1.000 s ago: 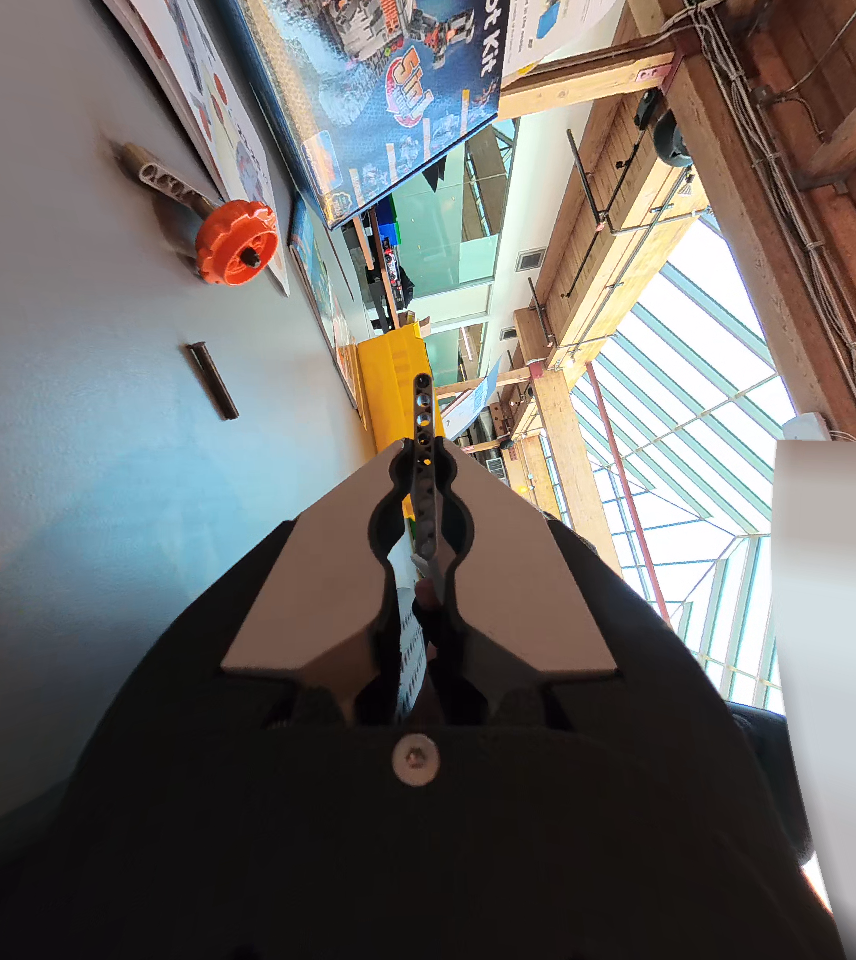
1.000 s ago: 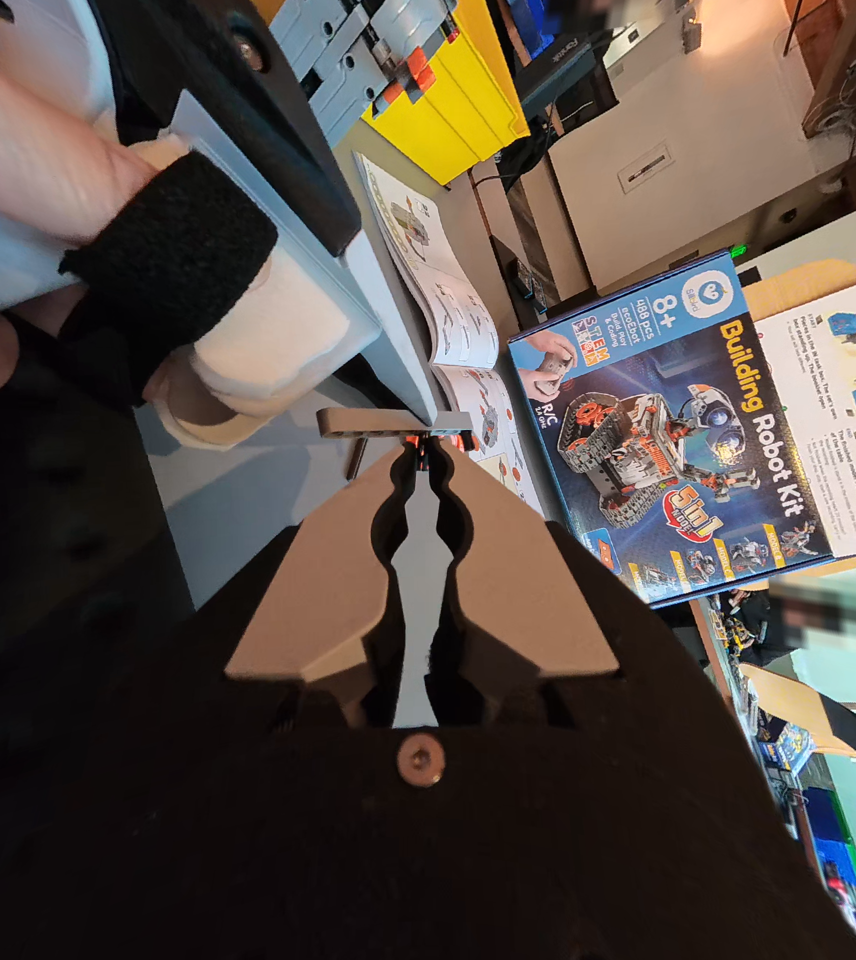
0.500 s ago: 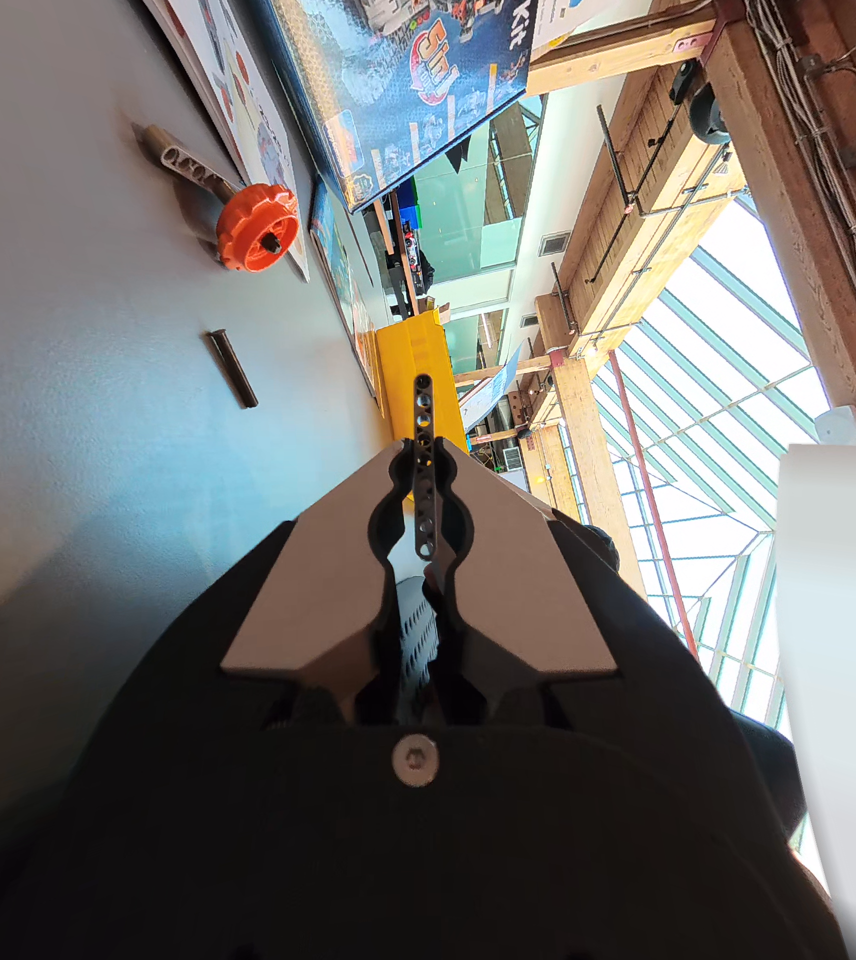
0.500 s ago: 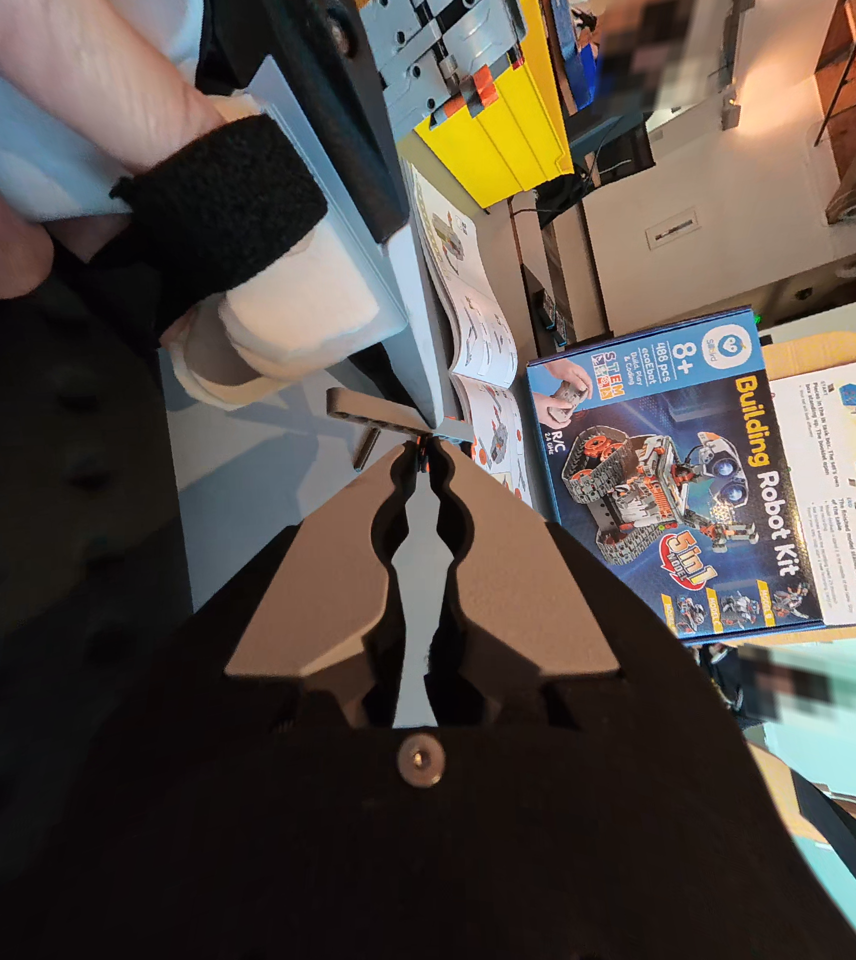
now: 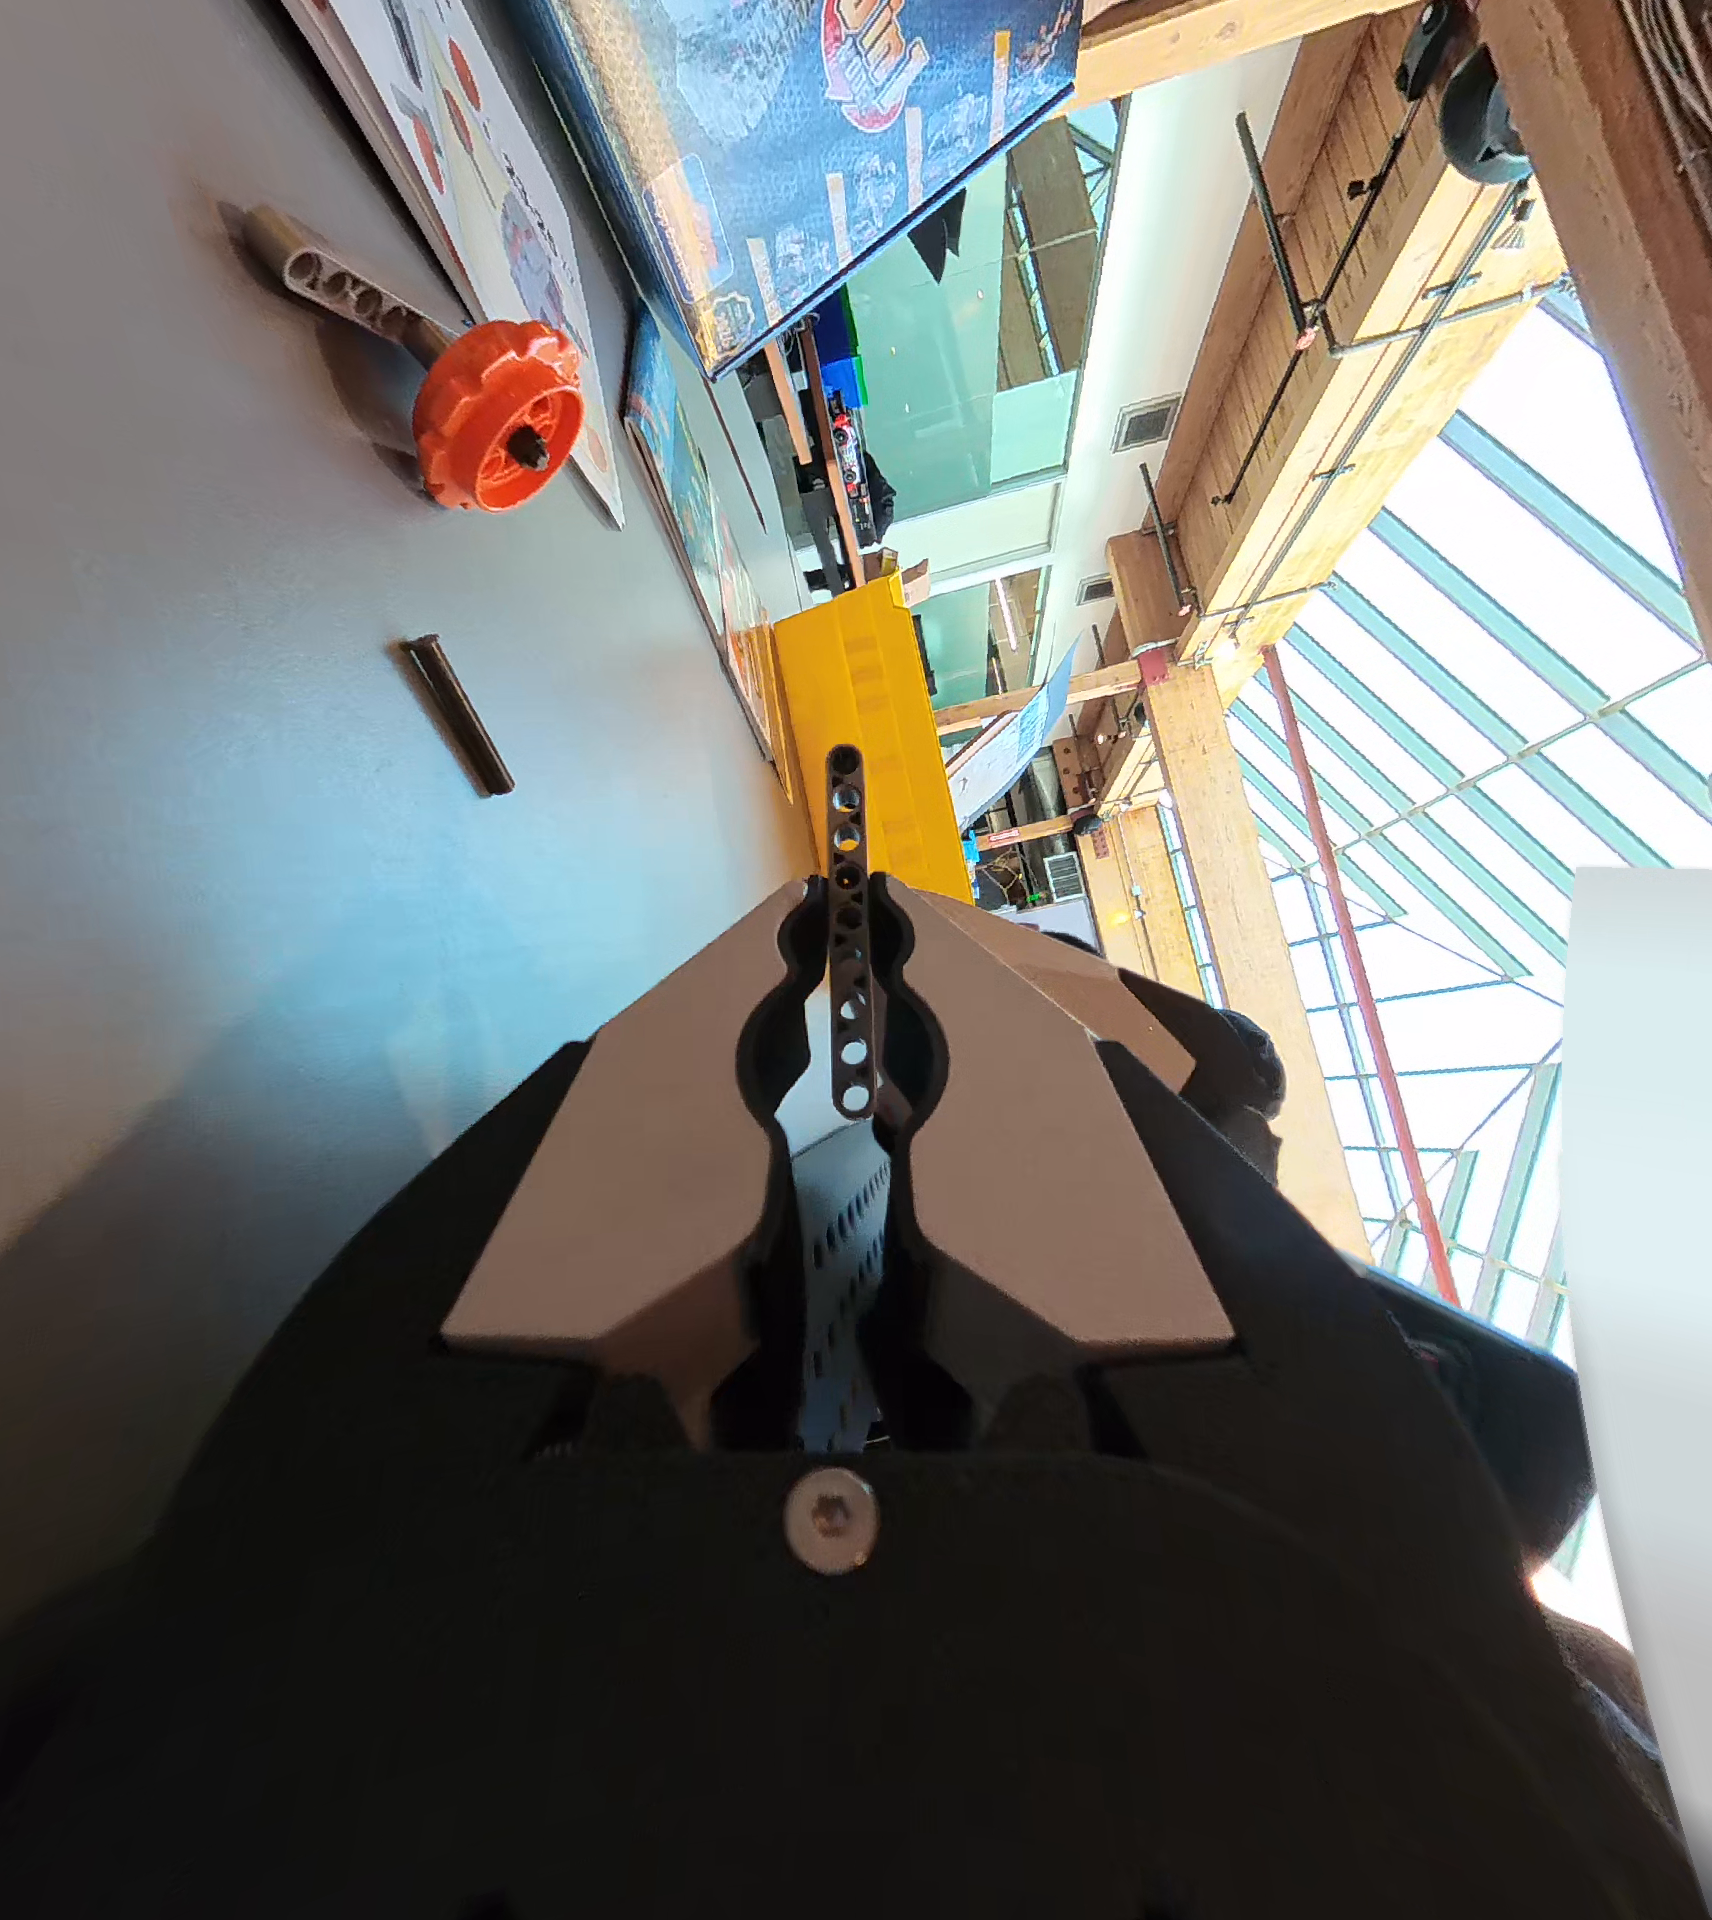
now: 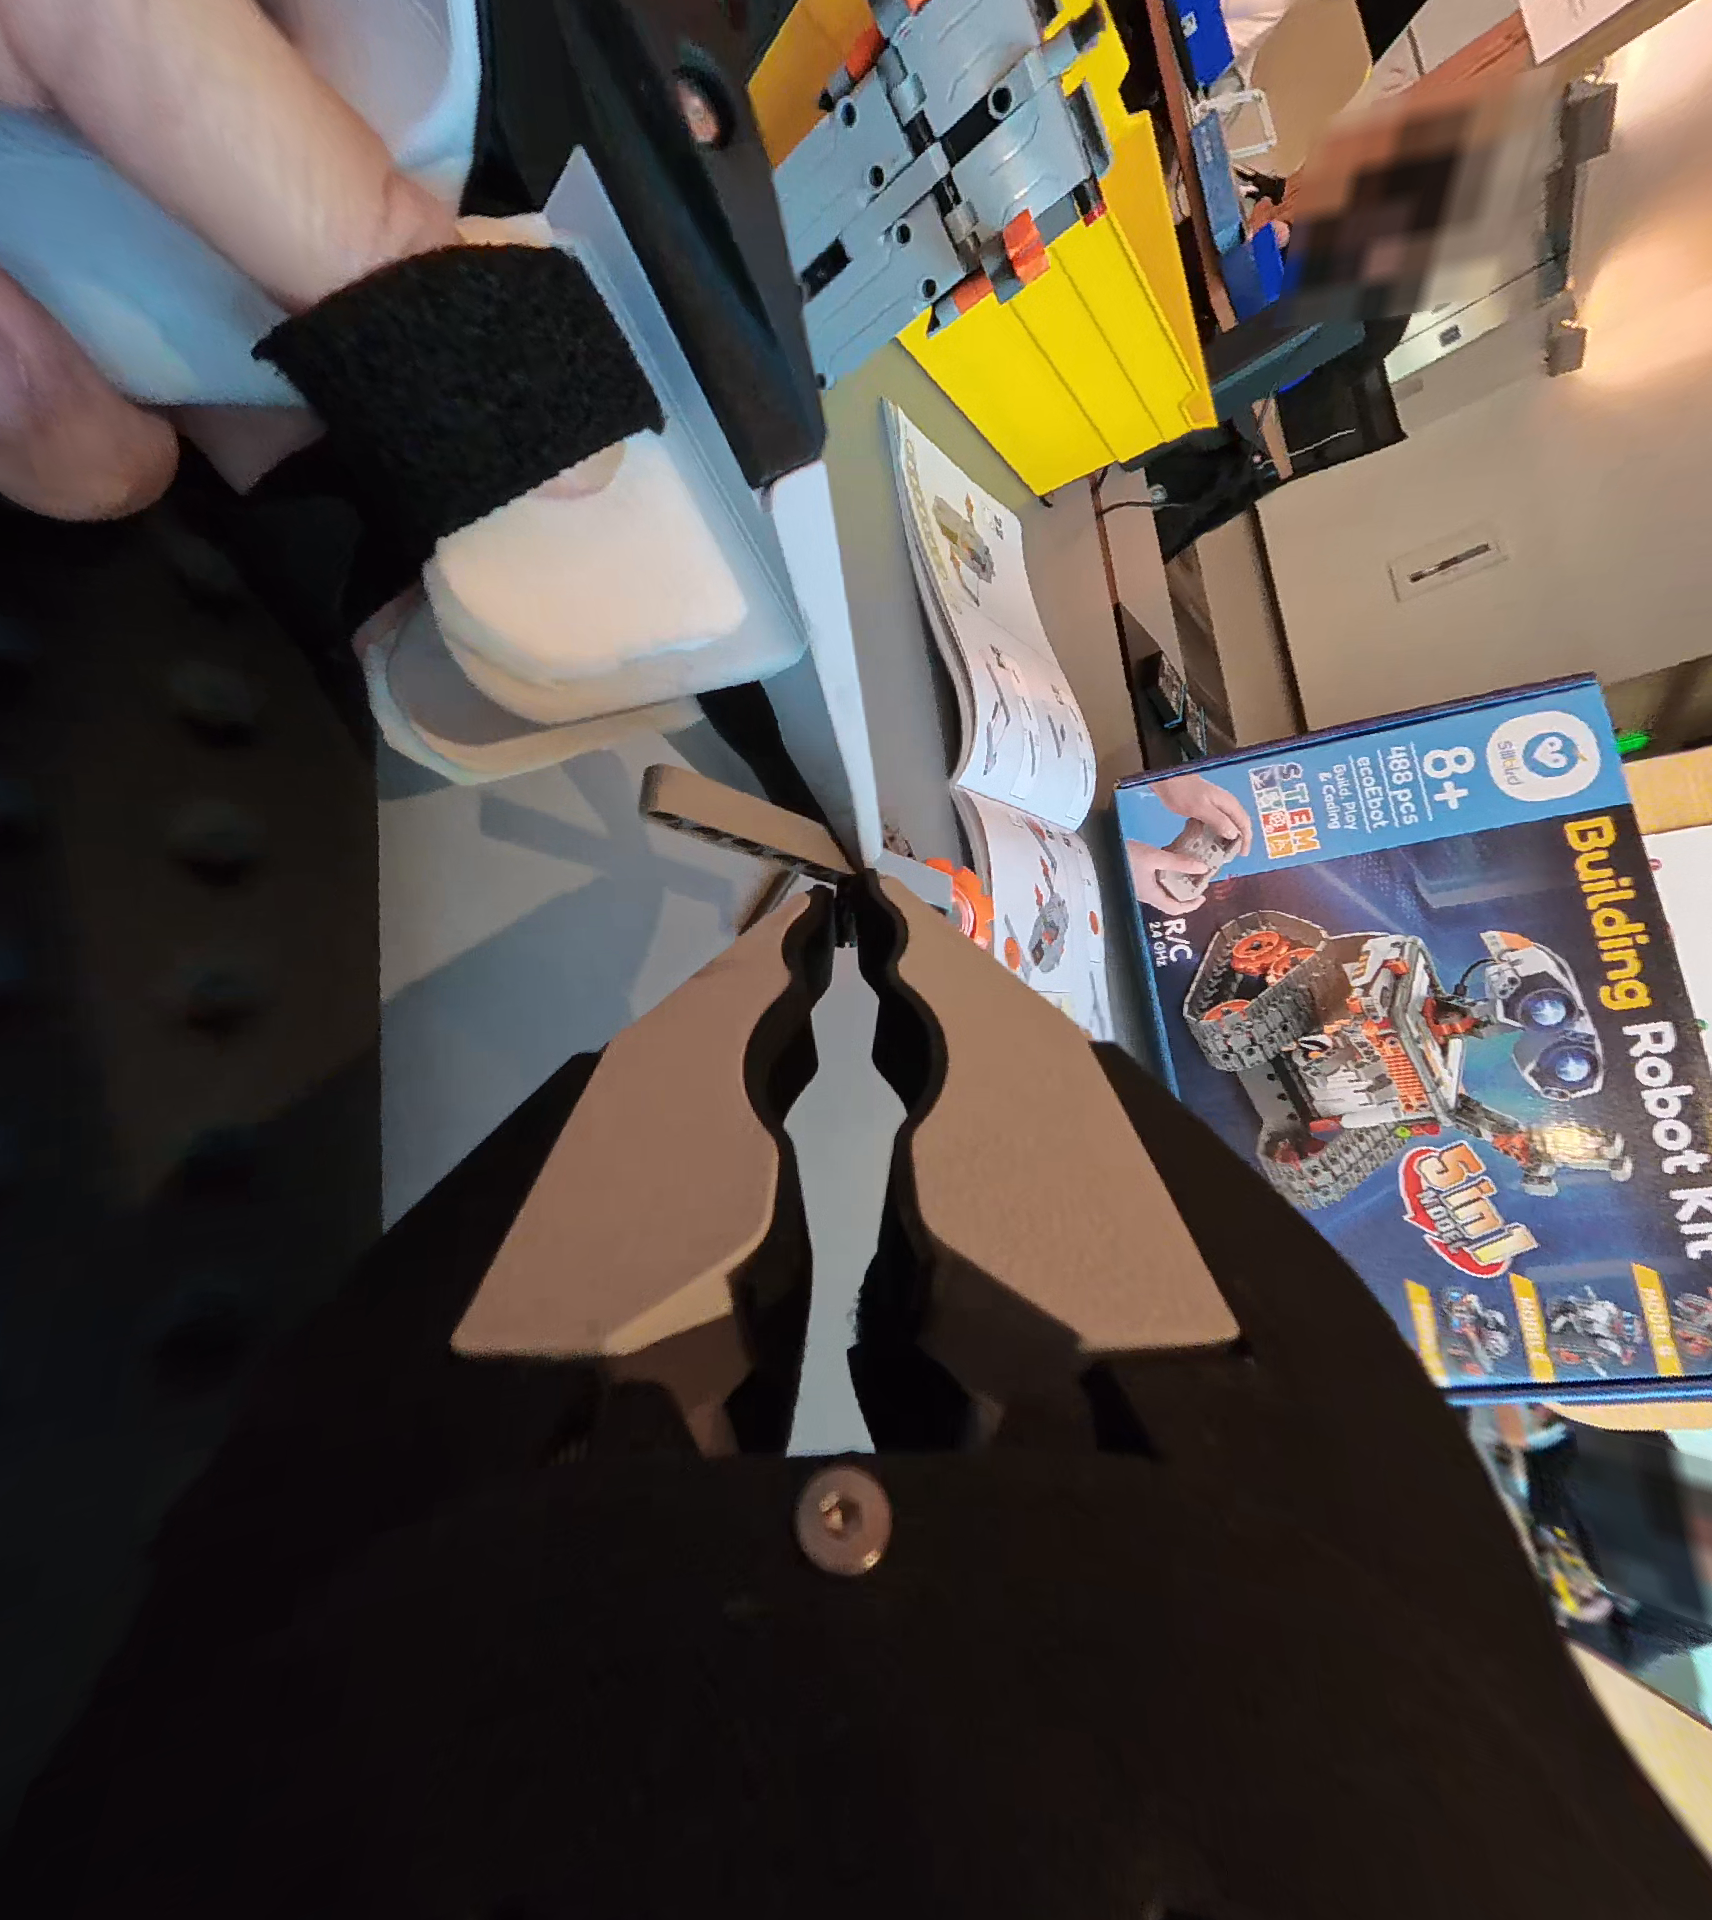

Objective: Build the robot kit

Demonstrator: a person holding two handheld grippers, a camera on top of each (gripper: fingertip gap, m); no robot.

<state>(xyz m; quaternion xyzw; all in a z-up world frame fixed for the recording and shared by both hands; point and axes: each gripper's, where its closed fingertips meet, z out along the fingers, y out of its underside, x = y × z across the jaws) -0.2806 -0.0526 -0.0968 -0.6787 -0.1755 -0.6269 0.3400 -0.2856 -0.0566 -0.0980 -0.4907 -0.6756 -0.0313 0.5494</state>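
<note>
My left gripper (image 5: 844, 888) is shut on a dark perforated beam (image 5: 844, 821) that sticks out forward past the tips, above the grey table (image 5: 156, 831). In the right wrist view the same beam (image 6: 727, 821) shows slanted at the tip of the left gripper's finger (image 6: 831, 665), which a hand (image 6: 104, 208) holds. My right gripper (image 6: 844, 899) is nearly closed, with a small black piece (image 6: 841, 920) pinched between its tips. The tips sit right under the beam, touching or almost touching it.
On the table lie an orange wheel on an axle (image 5: 499, 416), a grey beam (image 5: 343, 286) and a dark rod (image 5: 457, 717). An open booklet (image 6: 1018, 707), a blue kit box (image 6: 1454, 1039), a yellow bin (image 6: 1070, 343) and a grey brick assembly (image 6: 935, 156) stand behind. My two grippers' fingertips are within a few centimetres of each other.
The two grippers have drawn closer together. In the right wrist view the beam went from level to slanted, and the hand and left gripper grew larger. Both grips are unchanged.
</note>
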